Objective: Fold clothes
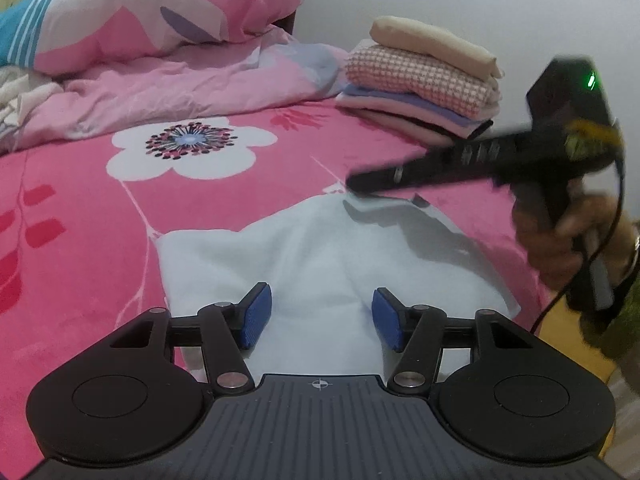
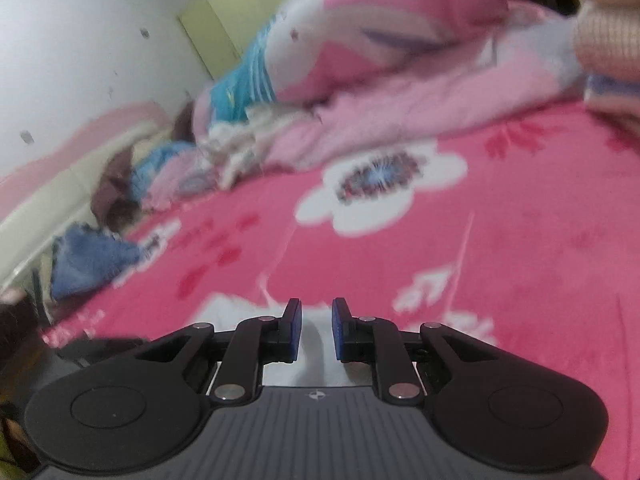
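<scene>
A white garment (image 1: 320, 256) lies spread on the pink flowered bed (image 1: 80, 208). My left gripper (image 1: 322, 312) is open, its blue pads just above the garment's near part. My right gripper shows in the left wrist view (image 1: 352, 184) coming in from the right, its tip at the garment's far corner. In the right wrist view my right gripper (image 2: 316, 322) is partly open, its jaws a narrow gap apart, with the white cloth (image 2: 312, 344) between and beneath the pads. Whether it pinches the cloth I cannot tell.
A stack of folded clothes (image 1: 424, 80) stands at the far right of the bed. A pink and white quilt and pillow (image 1: 160, 20) are heaped at the back. A blue cloth (image 2: 92, 260) and other loose clothes (image 2: 240, 144) lie at the bed's far side.
</scene>
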Motion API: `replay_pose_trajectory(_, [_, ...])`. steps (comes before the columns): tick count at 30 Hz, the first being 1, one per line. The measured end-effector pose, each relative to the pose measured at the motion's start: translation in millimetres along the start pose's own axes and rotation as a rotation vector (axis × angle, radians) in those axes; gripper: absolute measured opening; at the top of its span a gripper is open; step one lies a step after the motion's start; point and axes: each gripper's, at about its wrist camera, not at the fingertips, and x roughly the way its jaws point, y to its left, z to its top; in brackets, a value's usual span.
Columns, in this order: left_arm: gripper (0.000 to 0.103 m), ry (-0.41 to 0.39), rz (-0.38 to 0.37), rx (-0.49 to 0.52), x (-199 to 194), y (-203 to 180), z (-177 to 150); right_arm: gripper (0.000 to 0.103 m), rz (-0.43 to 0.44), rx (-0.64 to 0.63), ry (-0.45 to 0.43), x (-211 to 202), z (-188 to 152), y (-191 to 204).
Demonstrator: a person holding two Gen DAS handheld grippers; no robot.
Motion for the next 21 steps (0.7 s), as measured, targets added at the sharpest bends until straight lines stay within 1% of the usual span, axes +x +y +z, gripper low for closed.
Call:
replay_pose_trajectory(2, [0.058,-0.004,-0.016,-0.028,0.4,4.4,0.4,0.017,-0.093,0.043,0.017,6.1,-6.6,-20.2])
replay_pose_trajectory(3, [0.058,-0.007,-0.027,-0.048,0.2,7.5,0.5,0.015,-0.102,0.102,0.003,0.7,-8.7,-30.1])
replay_pose_trajectory(4, [0.058,-0.010,-0.037,-0.067,0.0,10.5,0.6,0.016,-0.112,0.161,-0.012,-4.8,-10.7,-40.1])
replay_pose_trajectory(7, [0.058,-0.023,-0.080,-0.141,-1.6,21.5,0.1,0.016,-0.070,0.106,-0.122,-41.2,-14.6,-25.3])
replay_pose_trajectory(9, [0.058,-0.030,-0.108,-0.191,-1.9,28.9,-0.1,0.016,0.002,0.043,-0.150,-57.5,-20.3,-7.5])
replay_pose_trajectory(11, [0.058,-0.035,-0.134,-0.236,-2.2,35.4,-0.7,0.016,0.052,-0.048,-0.145,-65.8,-30.6,10.9])
replay_pose_trajectory(13, [0.057,-0.036,-0.156,-0.276,-1.6,41.3,-1.0,0.016,0.055,-0.130,-0.111,-63.8,-43.8,19.6])
replay_pose_trajectory(15, [0.057,-0.036,-0.177,-0.310,0.0,46.5,-1.7,0.015,-0.025,-0.136,-0.052,-54.6,-56.5,11.7])
replay_pose_trajectory(16, [0.057,-0.036,-0.186,-0.325,0.6,48.5,-2.0,0.015,-0.076,-0.102,-0.032,-52.7,-62.0,1.2])
replay_pose_trajectory(18, [0.057,-0.037,-0.201,-0.351,1.7,52.4,-2.6,0.017,-0.094,0.004,-0.064,-64.8,-64.0,-10.7])
replay_pose_trajectory(19, [0.057,-0.038,-0.209,-0.364,2.0,54.5,-3.1,0.017,-0.091,0.014,-0.093,-74.5,-63.7,-10.3])
replay_pose_trajectory(21, [0.057,-0.041,-0.224,-0.388,2.6,58.4,-4.0,0.017,-0.027,-0.036,-0.149,-93.3,-67.0,5.1])
